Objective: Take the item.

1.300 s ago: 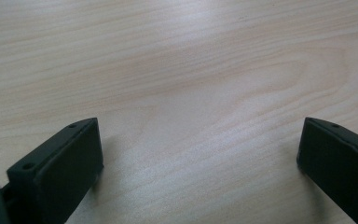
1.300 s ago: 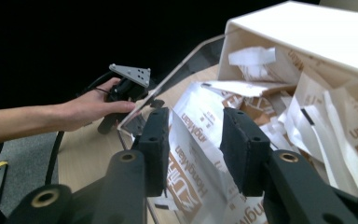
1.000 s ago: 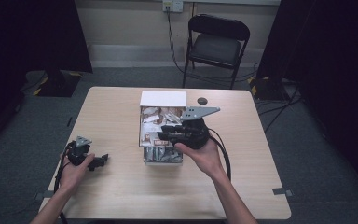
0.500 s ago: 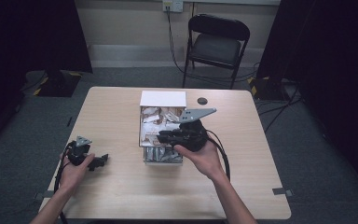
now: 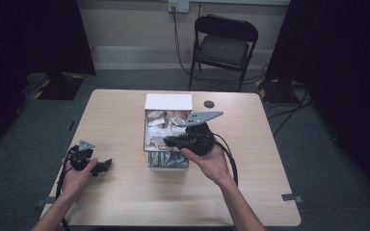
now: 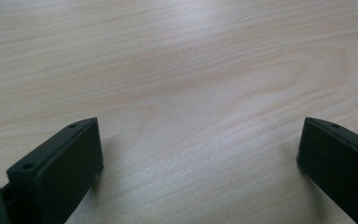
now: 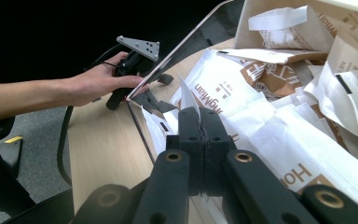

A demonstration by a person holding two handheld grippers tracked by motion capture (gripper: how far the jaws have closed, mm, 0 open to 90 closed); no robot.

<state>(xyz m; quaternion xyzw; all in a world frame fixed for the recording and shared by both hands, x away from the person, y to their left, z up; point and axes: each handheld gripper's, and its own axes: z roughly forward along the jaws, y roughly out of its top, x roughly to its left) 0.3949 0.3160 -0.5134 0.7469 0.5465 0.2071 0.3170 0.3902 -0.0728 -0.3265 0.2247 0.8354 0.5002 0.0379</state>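
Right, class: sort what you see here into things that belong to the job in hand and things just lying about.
Part of the job:
- right gripper, jaws just closed on a white sachet
- box of sachets

Lying about:
- left gripper, open, resting on the table
- small black disc behind the box
- folding chair beyond the table

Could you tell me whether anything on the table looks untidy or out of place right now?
Nothing looks spilled or damaged. The paper packets lie jumbled and overlapping inside the box, all within its walls. The right claw has just been closing and pinches a white packet corner. The left claw rests open on the table.
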